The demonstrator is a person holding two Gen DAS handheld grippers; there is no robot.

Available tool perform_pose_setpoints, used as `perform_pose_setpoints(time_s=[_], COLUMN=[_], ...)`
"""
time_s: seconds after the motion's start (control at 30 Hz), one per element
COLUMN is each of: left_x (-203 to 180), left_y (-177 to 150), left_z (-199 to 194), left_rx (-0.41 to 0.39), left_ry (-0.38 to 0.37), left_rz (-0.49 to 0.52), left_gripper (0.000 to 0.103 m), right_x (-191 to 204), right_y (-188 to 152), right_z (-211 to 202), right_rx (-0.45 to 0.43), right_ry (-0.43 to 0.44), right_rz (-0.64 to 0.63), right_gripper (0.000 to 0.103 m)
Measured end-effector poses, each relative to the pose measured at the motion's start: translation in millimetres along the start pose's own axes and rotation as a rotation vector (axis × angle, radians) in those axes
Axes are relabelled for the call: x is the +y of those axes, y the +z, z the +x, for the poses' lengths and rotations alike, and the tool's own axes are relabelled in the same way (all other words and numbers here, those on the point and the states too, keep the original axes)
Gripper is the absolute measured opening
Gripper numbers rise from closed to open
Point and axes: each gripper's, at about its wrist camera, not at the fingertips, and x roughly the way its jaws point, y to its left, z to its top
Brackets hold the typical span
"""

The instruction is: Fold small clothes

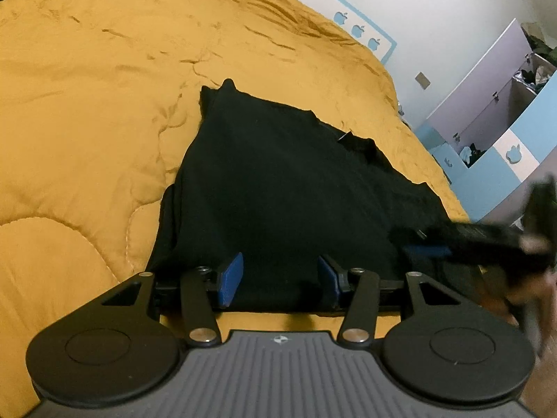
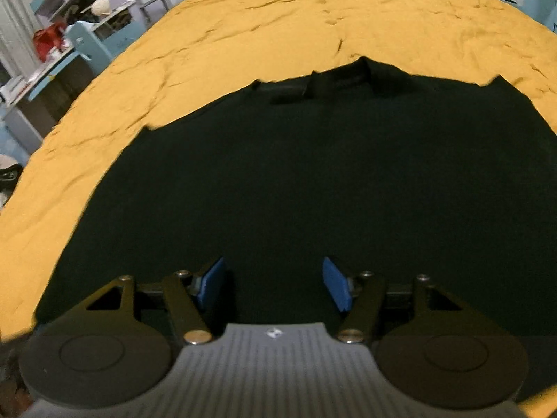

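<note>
A black garment (image 1: 278, 181) lies flat on the yellow quilt (image 1: 87, 104). It is partly folded, with a doubled edge along its left side. My left gripper (image 1: 278, 278) is open over the garment's near hem, blue pads (image 1: 231, 278) wide apart, nothing pinched. At the right edge of the left wrist view, my right gripper (image 1: 487, 240) is a dark blur over the garment's near right corner. In the right wrist view the garment (image 2: 313, 174) fills the middle, its collar (image 2: 313, 87) at the far side. There my right gripper (image 2: 275, 282) hovers open above the cloth.
The quilt (image 2: 278, 17) spreads far beyond the garment. The bed's right edge drops off beside blue and white cupboards (image 1: 487, 111). In the right wrist view, a desk and shelves (image 2: 52, 35) with clutter stand past the bed's left side.
</note>
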Motion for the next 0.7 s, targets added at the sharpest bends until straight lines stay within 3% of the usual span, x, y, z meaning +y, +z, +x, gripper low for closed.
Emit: perform_pose_setpoints(time_s=[0.2, 0.43, 0.63, 0.7], left_x=[-0.2, 0.9, 7.6, 8.6], left_y=[1.3, -4.2, 6.6, 12.9], left_z=[2.3, 0.6, -15.5, -32.1], left_rx=[0.010, -0.003, -0.016, -0.055], left_ry=[0.004, -0.004, -0.044, -0.033], left_rz=[0.011, 0.018, -0.082, -0.081], left_gripper=[0.059, 0.059, 0.059, 0.072], right_x=[6.0, 2.9, 8.4, 11.8], right_y=[-47.4, -85.7, -90.4, -89.3], right_z=[-40.9, -37.7, -42.5, -51.6], right_rx=[0.055, -0.057, -0.113, -0.150], right_ry=[0.042, 0.031, 0.032, 0.044], right_rz=[0.048, 0.024, -0.012, -0.028], right_gripper=[0.059, 0.063, 0.066, 0.069])
